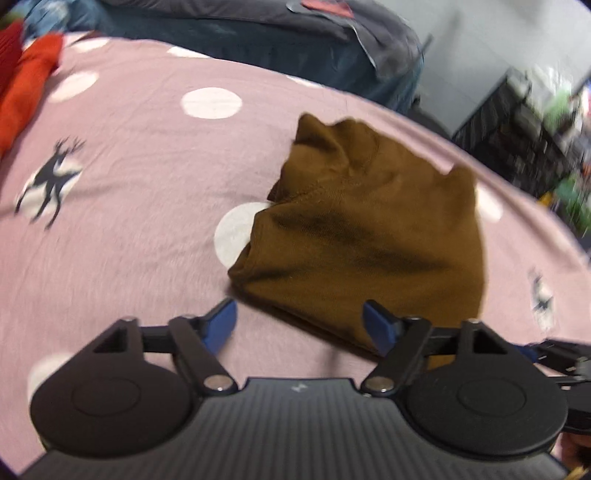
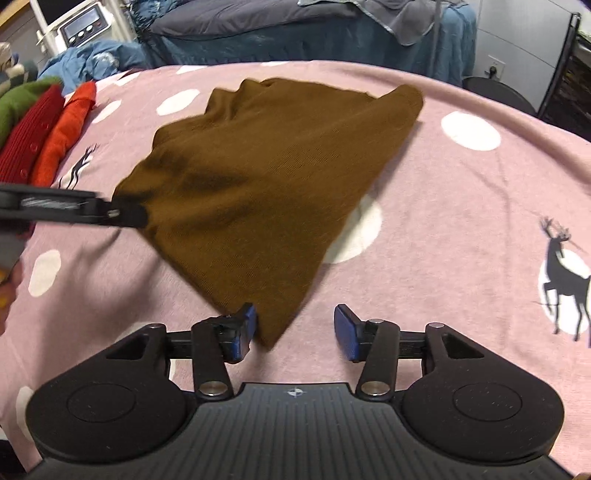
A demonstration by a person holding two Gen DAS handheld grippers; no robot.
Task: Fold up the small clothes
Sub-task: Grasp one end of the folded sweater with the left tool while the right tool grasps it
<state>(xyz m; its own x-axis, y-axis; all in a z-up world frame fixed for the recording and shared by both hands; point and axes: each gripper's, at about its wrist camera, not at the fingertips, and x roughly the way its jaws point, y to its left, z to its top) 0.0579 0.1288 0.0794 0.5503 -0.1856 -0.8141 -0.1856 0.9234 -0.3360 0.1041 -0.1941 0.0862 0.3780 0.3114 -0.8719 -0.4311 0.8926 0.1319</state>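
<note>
A brown garment [image 2: 266,177] lies folded on the pink blanket [image 2: 461,221], tapering to a corner near me. My right gripper [image 2: 295,330] is open, and that near corner lies between its blue pads, close to the left pad [image 2: 245,328], with no squeeze showing. In the left wrist view the same brown garment [image 1: 369,229] lies bunched at its far end. My left gripper [image 1: 301,323] is open over the garment's near edge. Its right pad [image 1: 376,326] is above the cloth and its left pad is over bare blanket. The right wrist view shows a left gripper finger [image 2: 125,214] at the garment's left corner.
Folded red, orange and green clothes [image 2: 48,140] are stacked at the blanket's left edge, with blue cloth [image 2: 92,62] behind. Dark bedding [image 2: 295,26] lies beyond the far edge. A black shelf unit [image 1: 517,140] stands at the right. A hand [image 2: 7,288] shows at the left.
</note>
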